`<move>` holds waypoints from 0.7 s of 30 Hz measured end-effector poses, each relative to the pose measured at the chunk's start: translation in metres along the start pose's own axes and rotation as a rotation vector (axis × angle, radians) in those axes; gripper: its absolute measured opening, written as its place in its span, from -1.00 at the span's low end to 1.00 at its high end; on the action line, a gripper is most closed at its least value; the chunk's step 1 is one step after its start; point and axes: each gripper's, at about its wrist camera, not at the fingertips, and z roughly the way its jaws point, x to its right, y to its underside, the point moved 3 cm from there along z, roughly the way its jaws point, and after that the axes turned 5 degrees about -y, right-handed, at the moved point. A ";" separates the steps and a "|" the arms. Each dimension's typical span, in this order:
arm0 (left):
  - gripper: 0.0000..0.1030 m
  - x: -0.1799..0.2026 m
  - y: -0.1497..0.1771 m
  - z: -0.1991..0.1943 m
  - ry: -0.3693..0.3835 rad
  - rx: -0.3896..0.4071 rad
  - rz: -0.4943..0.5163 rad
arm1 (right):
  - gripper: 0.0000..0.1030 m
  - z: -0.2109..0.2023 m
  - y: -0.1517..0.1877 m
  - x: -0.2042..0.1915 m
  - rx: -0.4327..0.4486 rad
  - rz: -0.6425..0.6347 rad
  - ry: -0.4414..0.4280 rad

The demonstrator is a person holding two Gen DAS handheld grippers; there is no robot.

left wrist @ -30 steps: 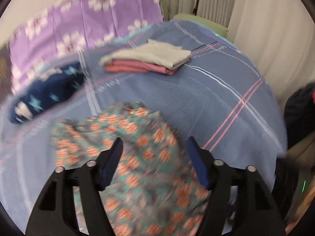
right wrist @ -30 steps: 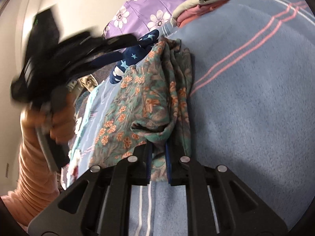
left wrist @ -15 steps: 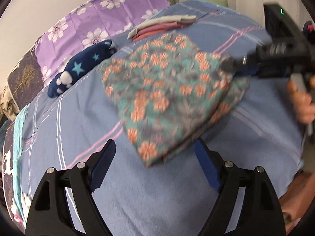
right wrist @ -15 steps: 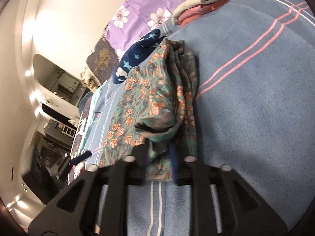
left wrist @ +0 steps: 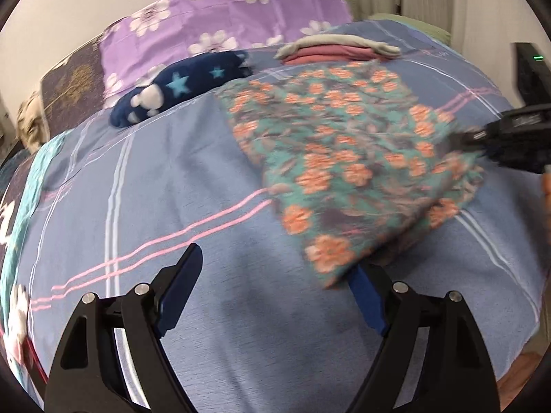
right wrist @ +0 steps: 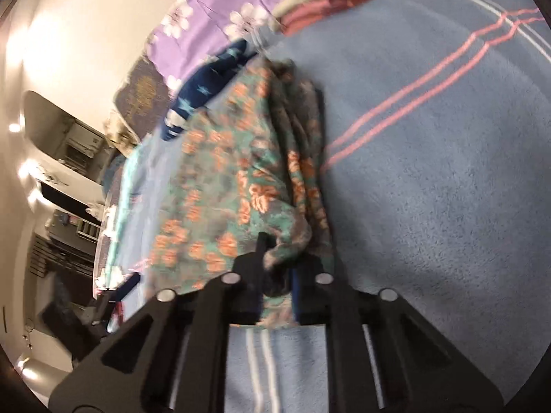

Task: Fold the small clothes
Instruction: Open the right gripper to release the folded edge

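Two tools work over a bed covered with a blue blanket (left wrist: 213, 327) that carries pink and white stripes. At the far left of the left wrist view, a dark cushion with a gold pattern (left wrist: 72, 93) leans at the head of the bed, and beside it lies a purple pillow with white flowers (left wrist: 220, 17). In front of the pillow rests a navy cloth with light blue stars (left wrist: 186, 86). Lower in this view, the left tool (left wrist: 275, 292) stands wide open just above the blanket, and nothing is between its blue pads; the near corner of the garment hangs in front of its right finger.

To the right of the star cloth, the floral garment (left wrist: 337, 158), green with orange flowers, is folded into a rough rectangle and lies tilted on the blanket, its right edge lifted. Behind it, near the pillow, sits a small stack of folded clothes (left wrist: 334, 50), grey on top and pink below. At the right edge, the right tool (left wrist: 468, 137) reaches the lifted edge of the garment.

From the right wrist view, the right tool (right wrist: 277, 278) is closing on a bunched fold of the floral garment (right wrist: 220, 172), and the cloth is pinched between its fingers. The picture is blurred here.
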 end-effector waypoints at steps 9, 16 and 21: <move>0.62 -0.016 0.018 0.005 0.054 -0.031 -0.066 | -0.84 -0.004 0.019 0.020 -0.026 -0.071 0.176; -0.25 -0.021 0.008 -0.033 0.307 0.027 -0.100 | -0.66 -0.027 0.010 0.000 0.085 -0.180 0.224; -0.32 -0.015 -0.018 -0.038 0.393 0.128 -0.129 | -0.66 -0.018 0.014 -0.033 0.066 -0.285 0.096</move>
